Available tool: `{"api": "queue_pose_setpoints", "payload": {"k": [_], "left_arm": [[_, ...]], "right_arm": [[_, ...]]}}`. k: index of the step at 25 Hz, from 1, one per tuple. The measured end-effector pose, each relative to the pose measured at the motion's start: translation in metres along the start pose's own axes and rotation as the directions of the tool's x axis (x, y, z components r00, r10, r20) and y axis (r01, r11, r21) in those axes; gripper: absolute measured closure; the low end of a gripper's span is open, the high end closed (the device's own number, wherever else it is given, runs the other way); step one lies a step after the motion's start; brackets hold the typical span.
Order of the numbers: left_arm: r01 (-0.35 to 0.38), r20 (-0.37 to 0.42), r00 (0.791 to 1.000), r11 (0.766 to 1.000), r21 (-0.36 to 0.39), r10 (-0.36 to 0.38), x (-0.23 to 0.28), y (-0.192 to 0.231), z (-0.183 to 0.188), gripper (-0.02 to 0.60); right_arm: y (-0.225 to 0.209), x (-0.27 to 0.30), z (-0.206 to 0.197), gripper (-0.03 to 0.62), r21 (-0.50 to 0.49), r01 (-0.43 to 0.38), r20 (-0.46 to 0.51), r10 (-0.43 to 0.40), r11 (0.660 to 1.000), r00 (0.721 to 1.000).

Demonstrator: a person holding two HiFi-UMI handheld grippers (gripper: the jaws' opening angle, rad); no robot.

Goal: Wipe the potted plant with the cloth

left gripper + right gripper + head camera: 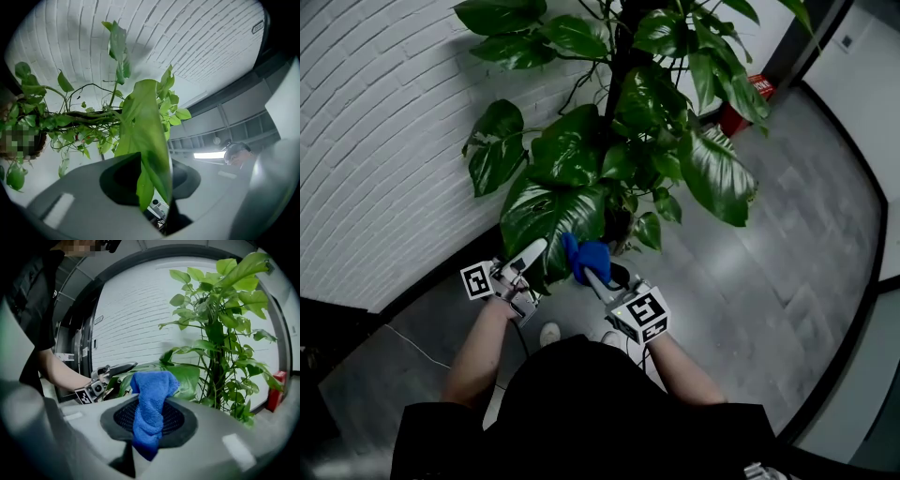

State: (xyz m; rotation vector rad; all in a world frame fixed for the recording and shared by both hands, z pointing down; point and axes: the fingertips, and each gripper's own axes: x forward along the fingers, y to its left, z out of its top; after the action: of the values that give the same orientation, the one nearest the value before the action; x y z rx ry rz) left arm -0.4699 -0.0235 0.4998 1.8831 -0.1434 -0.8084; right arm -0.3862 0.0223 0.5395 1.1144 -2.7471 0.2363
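The potted plant [628, 112], tall with wide shiny green leaves, stands on the grey floor [769, 281] close to the white brick wall [384, 141], right in front of us. It stands straight up. Its long line runs from the floor to the top, and in the head view the top points up at us.

One big green leaf [546, 217] hangs low on our side. Its long line runs from the stem out to us, with the tip near our grippers. Our left gripper [528, 255] has its jaws nearly closed and pinches this leaf by the edge. Our right gripper [598, 279] has its jaws closed tight on the soft blue cloth [586, 255], which sits just beside the leaf.

We think some things could go wrong. If we pull too hard with the left gripper, the leaf could rip or snap off. If we push too hard with the cloth, the stem could bend. The thin leaf could also slip out of the jaws.
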Motion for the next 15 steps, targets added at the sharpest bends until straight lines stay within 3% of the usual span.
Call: {"api": "queue_pose_setpoints", "payload": {"k": [7, 15], "left_arm": [[0.02, 0.099, 0.995, 1.0, -0.003, -0.019, -0.008, -0.006, 0.0, 0.476], [-0.026, 0.201, 0.979, 0.998, 0.054, 0.015, -0.017, -0.008, -0.008, 0.46]], "right_arm": [[0.015, -0.014, -0.006, 0.505, 0.012, -0.081, 0.005, 0.081, 0.997, 0.997], [0.018, -0.037, -0.009, 0.505, 0.002, -0.146, 0.007, 0.146, 0.989, 0.989]]}}
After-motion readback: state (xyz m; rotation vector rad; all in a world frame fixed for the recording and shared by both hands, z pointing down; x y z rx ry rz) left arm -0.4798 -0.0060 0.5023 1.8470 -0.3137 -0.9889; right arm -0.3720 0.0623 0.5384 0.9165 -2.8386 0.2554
